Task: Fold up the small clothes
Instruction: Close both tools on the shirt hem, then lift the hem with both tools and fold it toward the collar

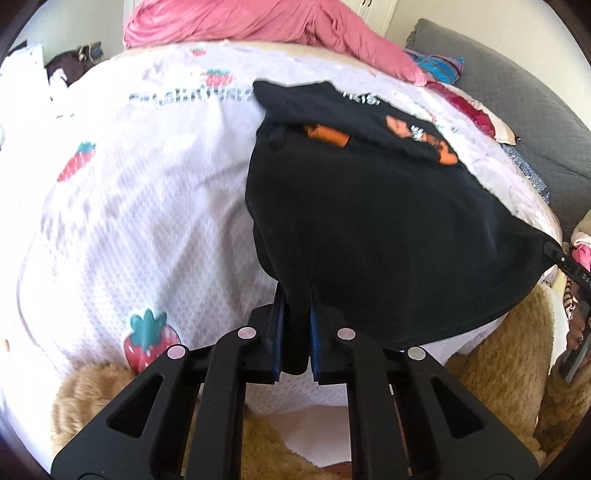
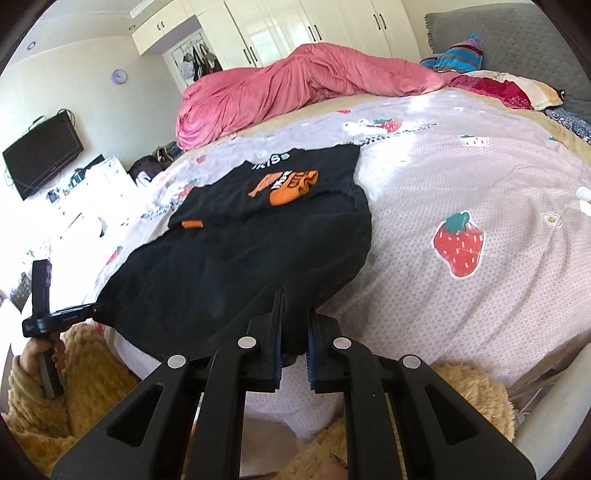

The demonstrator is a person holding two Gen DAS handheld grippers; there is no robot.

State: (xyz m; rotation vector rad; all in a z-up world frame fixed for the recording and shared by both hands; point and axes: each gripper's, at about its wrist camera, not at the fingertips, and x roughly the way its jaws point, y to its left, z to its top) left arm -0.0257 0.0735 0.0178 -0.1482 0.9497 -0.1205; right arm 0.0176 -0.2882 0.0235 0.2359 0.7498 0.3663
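A small black shirt [image 1: 369, 221] with an orange print [image 2: 291, 186] lies on the strawberry-patterned bedspread [image 1: 129, 221], its near hem lifted off the bed. In the left wrist view my left gripper [image 1: 297, 295] is shut on one near corner of the hem, with black cloth pinched between the blue pads. My right gripper [image 2: 295, 302] is shut on the other near corner. Each gripper shows in the other's view at the shirt's edge: the right gripper [image 1: 554, 254] and the left gripper [image 2: 92, 310]. The shirt's far part [image 2: 240, 258] rests flat, with a fold across its chest.
A pink duvet [image 2: 295, 81] is heaped at the far side of the bed, beside a grey headboard [image 2: 517, 29] and pillows [image 2: 495, 86]. A TV [image 2: 40, 155] and a cluttered surface stand on the left. A person's fuzzy tan sleeves [image 2: 74, 387] show at the bed's near edge.
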